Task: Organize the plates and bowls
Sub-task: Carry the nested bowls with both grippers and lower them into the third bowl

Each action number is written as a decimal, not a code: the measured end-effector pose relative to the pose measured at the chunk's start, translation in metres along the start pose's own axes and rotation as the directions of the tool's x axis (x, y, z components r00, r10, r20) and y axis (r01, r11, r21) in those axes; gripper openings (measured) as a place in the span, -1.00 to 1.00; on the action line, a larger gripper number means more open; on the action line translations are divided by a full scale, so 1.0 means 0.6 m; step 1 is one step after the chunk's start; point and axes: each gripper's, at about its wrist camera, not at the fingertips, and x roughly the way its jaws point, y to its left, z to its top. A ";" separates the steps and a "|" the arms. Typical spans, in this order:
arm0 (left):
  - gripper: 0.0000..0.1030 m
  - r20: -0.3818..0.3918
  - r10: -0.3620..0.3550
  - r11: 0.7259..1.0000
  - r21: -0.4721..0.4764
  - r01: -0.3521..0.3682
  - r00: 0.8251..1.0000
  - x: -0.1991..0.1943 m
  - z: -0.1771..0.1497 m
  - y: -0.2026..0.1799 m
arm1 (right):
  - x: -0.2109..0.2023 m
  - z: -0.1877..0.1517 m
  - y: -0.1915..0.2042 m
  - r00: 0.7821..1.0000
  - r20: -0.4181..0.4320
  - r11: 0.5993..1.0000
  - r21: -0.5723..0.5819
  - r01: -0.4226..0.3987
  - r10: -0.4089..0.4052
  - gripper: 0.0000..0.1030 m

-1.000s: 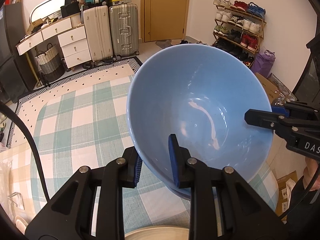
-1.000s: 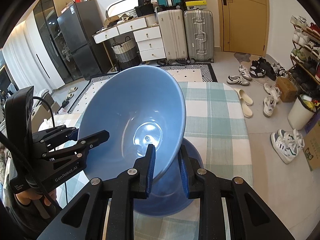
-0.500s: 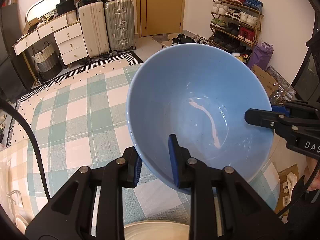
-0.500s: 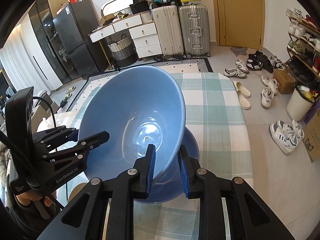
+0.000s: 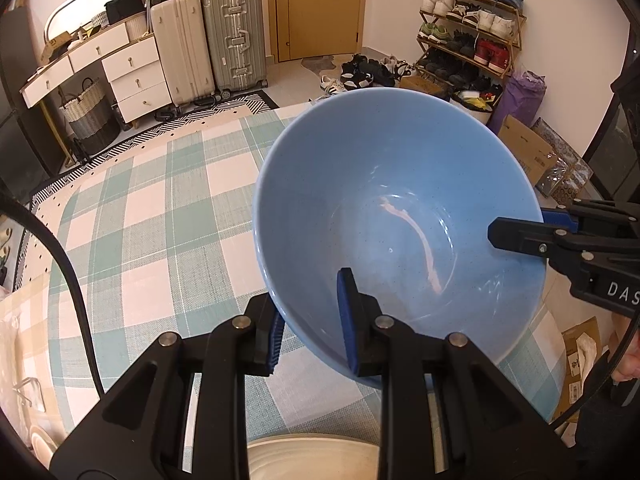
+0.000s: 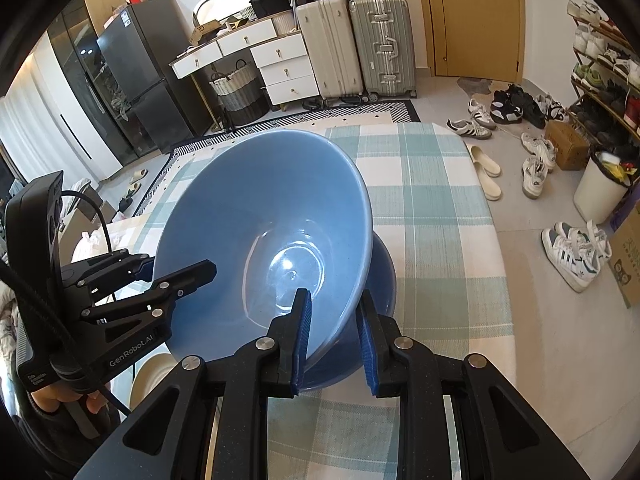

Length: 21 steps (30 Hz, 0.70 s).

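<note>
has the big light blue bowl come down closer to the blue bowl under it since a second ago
Yes. The light blue bowl sits lower, now covering more of the lower blue bowl on the checked tablecloth.

Past my jaws I look across a table under a green-and-white checked cloth (image 5: 132,216). Beyond its far edge lies a rug with a black-and-white patterned border (image 6: 352,114) on pale floor tiles. Against the far cream wall stand a white chest of drawers (image 6: 286,68), a woven basket (image 6: 236,90) at its left, and two upright suitcases (image 6: 354,46), beige and silver, at its right. A closed wooden door (image 6: 474,16) follows. On the right a shoe rack (image 5: 468,28) lines the wall, with loose shoes (image 6: 532,160) scattered on the floor. Far left stands a dark fridge (image 6: 132,80); daylight comes from that side.
</note>
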 end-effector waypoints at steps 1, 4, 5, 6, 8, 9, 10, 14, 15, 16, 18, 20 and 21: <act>-0.59 -0.003 -0.001 1.000 0.001 0.001 1.000 0.003 0.000 0.000 | 0.002 -0.001 -0.001 1.000 -0.001 1.000 0.002 0.001 -0.001 -0.56; -0.59 -0.010 -0.002 1.000 0.003 0.002 1.000 0.013 -0.001 0.005 | 0.008 -0.003 -0.002 1.000 -0.009 1.000 0.002 0.010 -0.010 -0.56; -0.59 -0.014 -0.003 1.000 0.003 0.003 1.000 0.016 -0.002 0.006 | 0.011 -0.004 -0.002 1.000 -0.013 1.000 0.003 0.012 -0.012 -0.56; -0.59 -0.016 -0.003 1.000 0.004 0.003 1.000 0.018 -0.003 0.006 | 0.013 -0.005 -0.003 1.000 -0.015 1.000 0.005 0.013 -0.013 -0.56; -0.59 -0.021 -0.004 1.000 0.006 0.004 1.000 0.024 -0.006 0.008 | 0.017 -0.006 -0.006 1.000 -0.019 1.000 0.011 0.012 -0.012 -0.56; -0.59 -0.023 -0.005 1.000 0.007 0.005 1.000 0.027 -0.006 0.008 | 0.019 -0.007 -0.007 1.000 -0.021 1.000 0.013 0.012 -0.011 -0.56; -0.59 -0.026 -0.005 1.000 0.009 0.005 1.000 0.030 -0.007 0.009 | 0.022 -0.007 -0.008 1.000 -0.023 1.000 0.014 0.013 -0.013 -0.56; -0.59 -0.034 -0.007 1.000 0.012 0.007 0.999 0.041 -0.009 0.011 | 0.029 -0.009 -0.013 0.999 -0.032 1.000 0.017 0.019 -0.019 -0.56; -0.59 -0.035 -0.008 1.000 0.013 0.008 0.999 0.042 -0.012 0.011 | 0.030 -0.008 -0.013 0.999 -0.034 1.000 0.017 0.020 -0.020 -0.56; -0.59 -0.037 -0.008 1.000 0.014 0.008 0.999 0.044 -0.013 0.011 | 0.033 -0.008 -0.015 0.999 -0.037 1.000 0.018 0.022 -0.022 -0.55; -0.59 -0.041 -0.008 1.000 0.015 0.008 0.999 0.049 -0.014 0.011 | 0.037 -0.008 -0.016 0.999 -0.039 1.000 0.019 0.025 -0.024 -0.55; -0.59 -0.046 -0.007 1.000 0.015 0.008 0.999 0.054 -0.014 0.013 | 0.041 -0.009 -0.018 0.999 -0.043 0.999 0.021 0.026 -0.025 -0.55; -0.59 -0.048 -0.007 1.000 0.016 0.008 0.999 0.056 -0.015 0.014 | 0.042 -0.010 -0.018 0.999 -0.045 0.999 0.022 0.026 -0.025 -0.55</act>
